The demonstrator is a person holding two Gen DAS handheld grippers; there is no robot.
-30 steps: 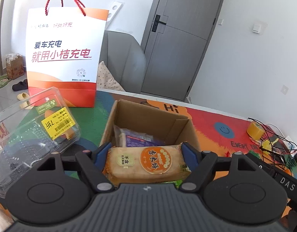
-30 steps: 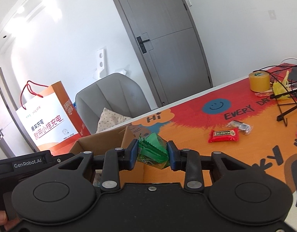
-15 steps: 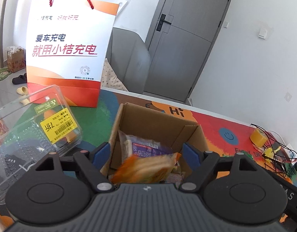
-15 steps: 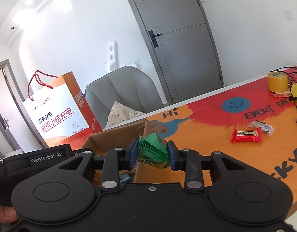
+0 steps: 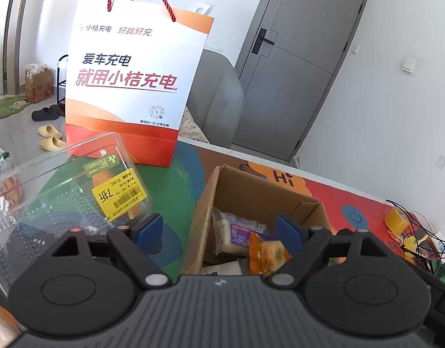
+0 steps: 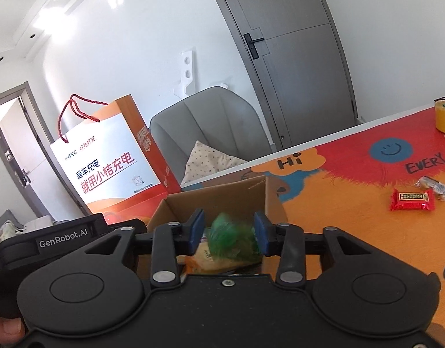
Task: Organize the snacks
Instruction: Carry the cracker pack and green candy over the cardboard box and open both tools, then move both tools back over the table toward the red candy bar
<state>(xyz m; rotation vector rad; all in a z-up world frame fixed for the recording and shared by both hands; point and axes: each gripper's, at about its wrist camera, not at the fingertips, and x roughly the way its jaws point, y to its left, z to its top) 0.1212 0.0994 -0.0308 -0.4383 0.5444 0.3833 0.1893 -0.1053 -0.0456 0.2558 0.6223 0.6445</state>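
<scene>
Two grippers hang over the cardboard box (image 5: 251,191) on our desk (image 6: 352,226). The left gripper (image 5: 219,230) has its fingers wide apart, having just opened further, with nothing gripped; the orange cracker pack (image 5: 267,253) lies in the box just inside the right finger, beside a purple-labelled pack (image 5: 239,232). The right gripper (image 6: 229,233) has just opened too: its fingers stand apart, and the blurred green snack packet (image 6: 232,240) sits between them, clear of both pads, over the box. A red candy bar (image 6: 412,199) lies on the desk, well right of the fingers.
</scene>
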